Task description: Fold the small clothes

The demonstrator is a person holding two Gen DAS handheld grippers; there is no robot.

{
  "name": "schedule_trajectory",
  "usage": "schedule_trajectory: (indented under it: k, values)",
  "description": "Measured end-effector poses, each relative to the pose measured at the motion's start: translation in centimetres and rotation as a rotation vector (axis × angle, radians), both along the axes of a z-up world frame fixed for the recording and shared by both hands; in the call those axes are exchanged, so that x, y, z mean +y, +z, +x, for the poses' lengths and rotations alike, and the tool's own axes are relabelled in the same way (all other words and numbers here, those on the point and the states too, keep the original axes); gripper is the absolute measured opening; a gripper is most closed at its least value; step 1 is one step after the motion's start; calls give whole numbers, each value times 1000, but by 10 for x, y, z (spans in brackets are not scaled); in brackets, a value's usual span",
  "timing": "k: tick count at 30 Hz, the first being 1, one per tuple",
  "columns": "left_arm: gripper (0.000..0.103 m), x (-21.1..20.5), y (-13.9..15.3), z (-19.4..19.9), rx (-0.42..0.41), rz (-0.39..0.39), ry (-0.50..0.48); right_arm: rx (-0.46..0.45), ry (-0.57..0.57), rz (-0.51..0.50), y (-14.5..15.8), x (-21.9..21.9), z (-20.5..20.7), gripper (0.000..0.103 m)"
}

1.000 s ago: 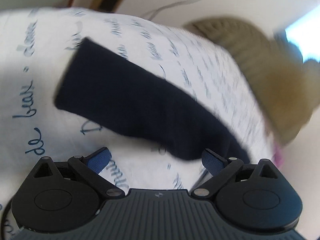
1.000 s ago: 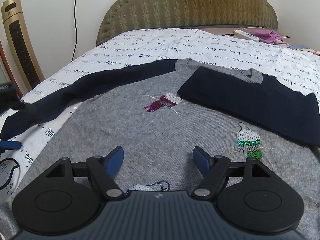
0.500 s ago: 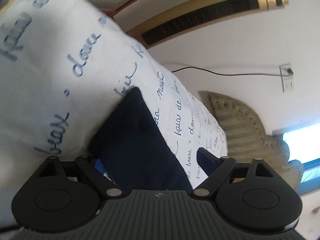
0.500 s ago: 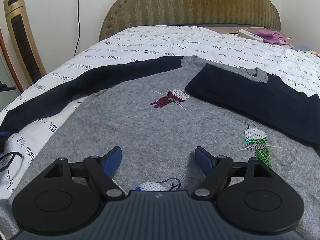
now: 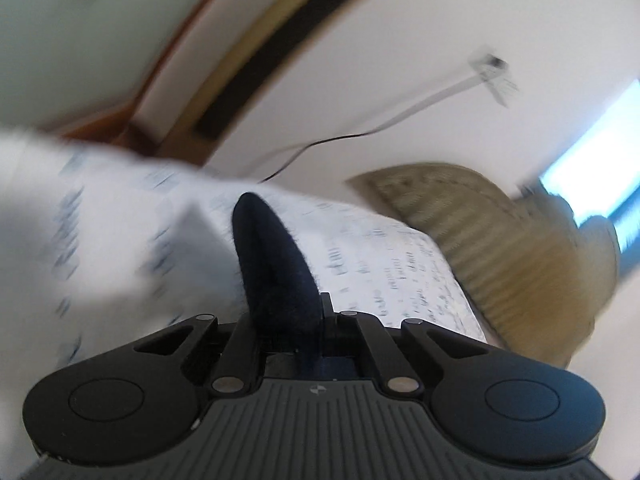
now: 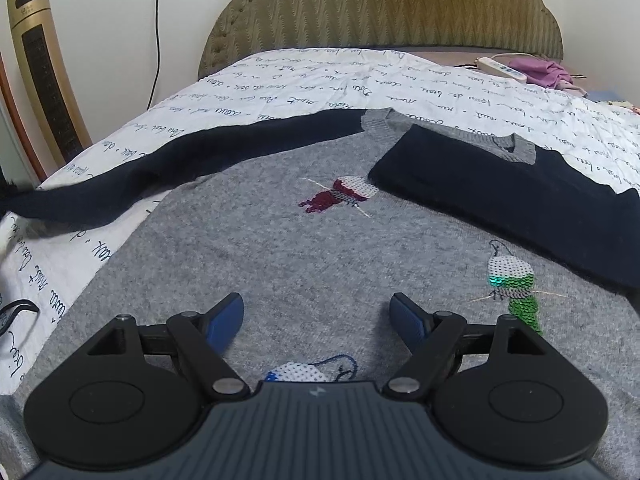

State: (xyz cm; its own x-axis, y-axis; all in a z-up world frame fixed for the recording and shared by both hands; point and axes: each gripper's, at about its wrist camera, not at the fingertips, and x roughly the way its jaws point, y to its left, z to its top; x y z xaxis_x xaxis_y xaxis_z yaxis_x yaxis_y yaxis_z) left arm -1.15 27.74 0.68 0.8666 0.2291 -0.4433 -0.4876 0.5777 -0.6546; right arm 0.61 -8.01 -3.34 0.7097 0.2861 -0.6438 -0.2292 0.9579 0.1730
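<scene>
While left hand-held gripper (image 5: 290, 320) pinches navy sleeve (image 5: 272, 264), right hand-held gripper (image 6: 318, 316) gapes empty over grey sweater (image 6: 320, 248)

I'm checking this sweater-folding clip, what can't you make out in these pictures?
- Left wrist view: bedspread lettering unreadable, motion blur.
- Left gripper pads: hidden by the navy sleeve they clamp.
- Right wrist view: sweater hem hidden behind the open right gripper.
- Folded sleeve cuff: cut off at the right edge.

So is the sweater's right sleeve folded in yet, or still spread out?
Folded in: the right sleeve lies across the grey sweater front, its cuff near the collar.
</scene>
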Motion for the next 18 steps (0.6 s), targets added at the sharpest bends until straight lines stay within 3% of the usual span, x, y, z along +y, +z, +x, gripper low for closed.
schedule_trajectory:
  k: [4,6,13,15,18]
  values:
    - [6,-2,28,39,32,142,-93,-4,-18,11,2,-9,0,80]
    - [6,-4,46,63,48,259,-108,-9,-28,14,4,-15,0,80]
    - [6,-18,88,121,47,594,-47,0,-74,40,2,-36,1,80]
    - [6,-36,93,128,43,639,-68,3,-81,46,1,-40,1,80]
    - [6,-73,91,134,17,667,-190,6,-89,48,-2,-44,2,80]
